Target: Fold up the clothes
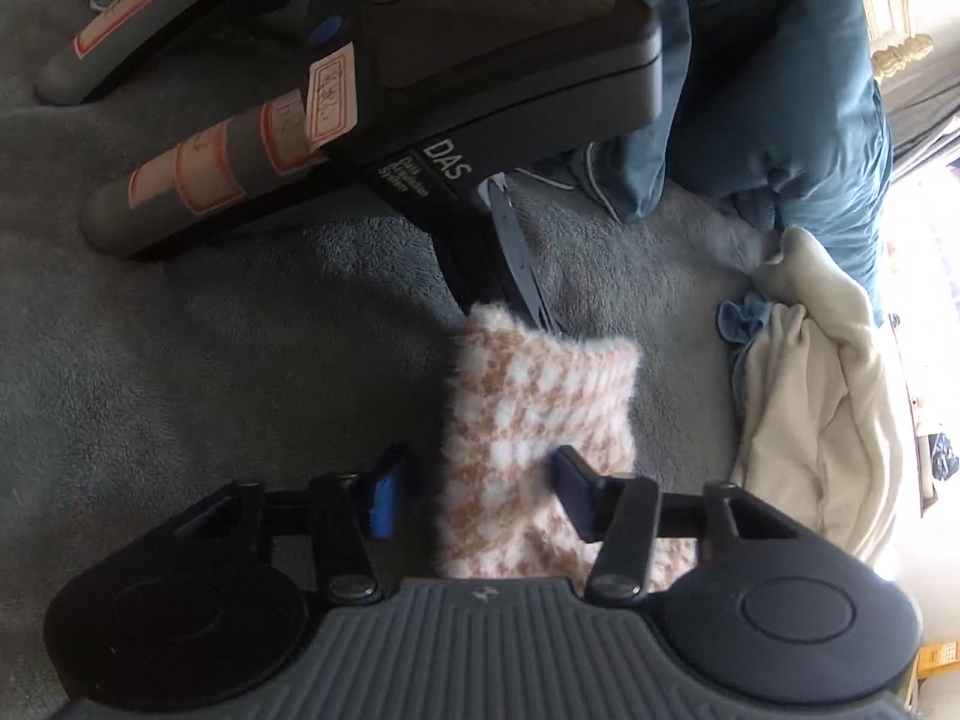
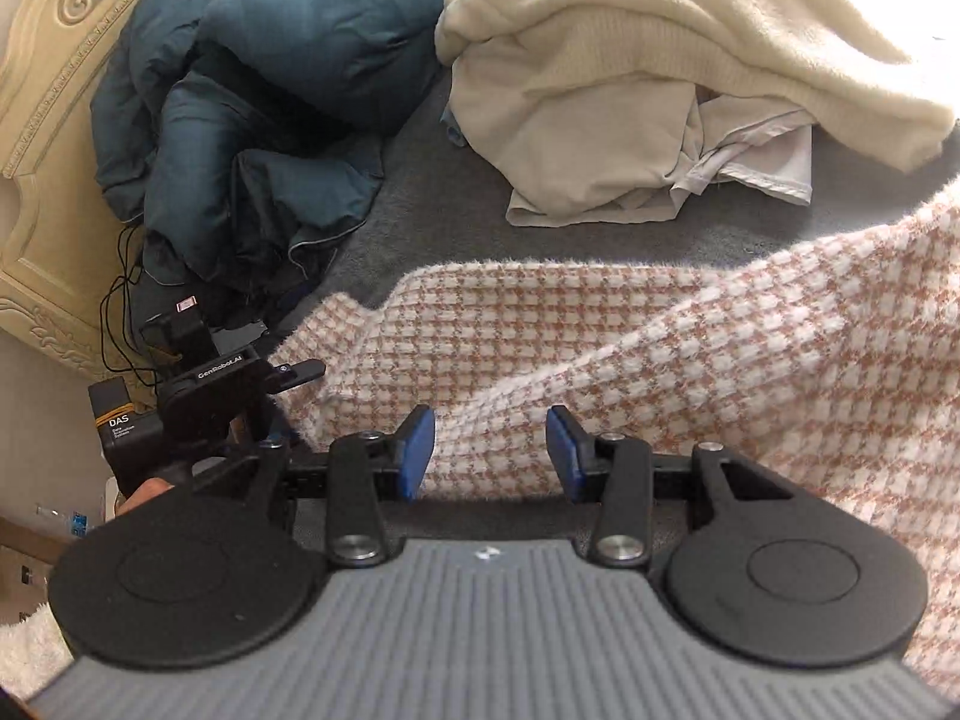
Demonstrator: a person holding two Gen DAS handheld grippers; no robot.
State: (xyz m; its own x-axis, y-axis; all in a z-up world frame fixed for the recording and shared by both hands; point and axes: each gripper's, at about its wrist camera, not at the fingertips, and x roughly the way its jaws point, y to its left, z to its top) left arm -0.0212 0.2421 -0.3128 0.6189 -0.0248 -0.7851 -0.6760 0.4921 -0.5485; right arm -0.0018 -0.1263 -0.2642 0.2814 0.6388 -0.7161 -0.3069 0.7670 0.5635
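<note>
Sweater (image 2: 600, 348) is spread on grey bed at 12 o'clock for folding | left gripper (image 1: 474, 480) is unclenched over its cuff | right gripper (image 2: 489, 450) is released above its body

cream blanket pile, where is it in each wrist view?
Left wrist: cream blanket pile at the right edge, mid-height, right of the houndstooth garment.
Right wrist: cream blanket pile across the top right, beyond the houndstooth garment.
Shared landmark: the teal duvet, next to the pile in both.
</note>
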